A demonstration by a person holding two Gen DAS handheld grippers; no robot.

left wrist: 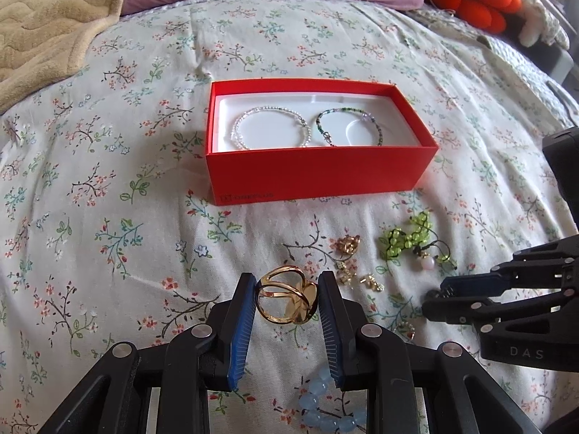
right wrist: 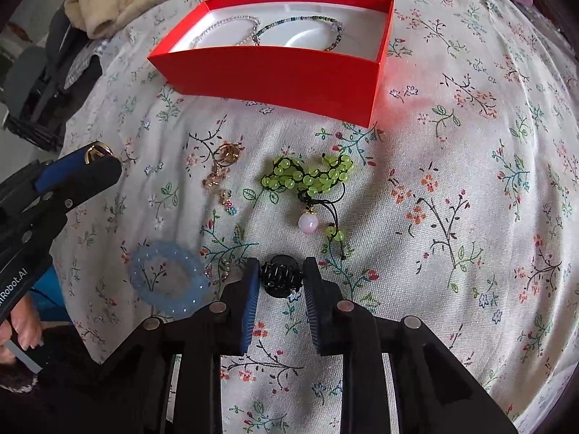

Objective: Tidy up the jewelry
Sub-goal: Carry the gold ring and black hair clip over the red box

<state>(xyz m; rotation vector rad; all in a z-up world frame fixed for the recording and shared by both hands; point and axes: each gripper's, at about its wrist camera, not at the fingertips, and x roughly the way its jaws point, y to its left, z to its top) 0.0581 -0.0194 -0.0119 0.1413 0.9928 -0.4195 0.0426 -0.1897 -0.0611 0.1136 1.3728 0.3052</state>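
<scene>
Left wrist view first: the left gripper [left wrist: 287, 294] has a gold ring [left wrist: 287, 296] pinched between its two blue-padded fingers [left wrist: 240, 329], the ring sitting right at the fingertips, lifted above the floral bedsheet [left wrist: 108, 188]. Straight ahead sits the red box [left wrist: 318, 166], open-topped, with a clear beaded bracelet [left wrist: 271, 128] and a dark green beaded bracelet [left wrist: 349, 126] lying side by side on its white liner. Between box and gripper, a little to the right, small gold pieces [left wrist: 348, 245] lie scattered on the sheet, and just beyond them a lime-green beaded bracelet [left wrist: 416, 240] with a pink bead. Under the gripper, a pale blue beaded bracelet [left wrist: 325, 408] peeks out. The right gripper [left wrist: 434, 293] comes in from the right edge; from here I cannot tell how its fingers stand.

Over to the right wrist view: the right gripper [right wrist: 281, 278] is clamped on a black hair claw [right wrist: 280, 277], held at the fingertips just above the sheet [right wrist: 452, 181]. The lime-green bracelet [right wrist: 311, 177] lies just ahead of it, the red box [right wrist: 275, 79] farther on. The pale blue bracelet [right wrist: 170, 278] rests to the left, near the fingers. At far left, the left gripper [right wrist: 96, 155] shows gold at its tip.
</scene>
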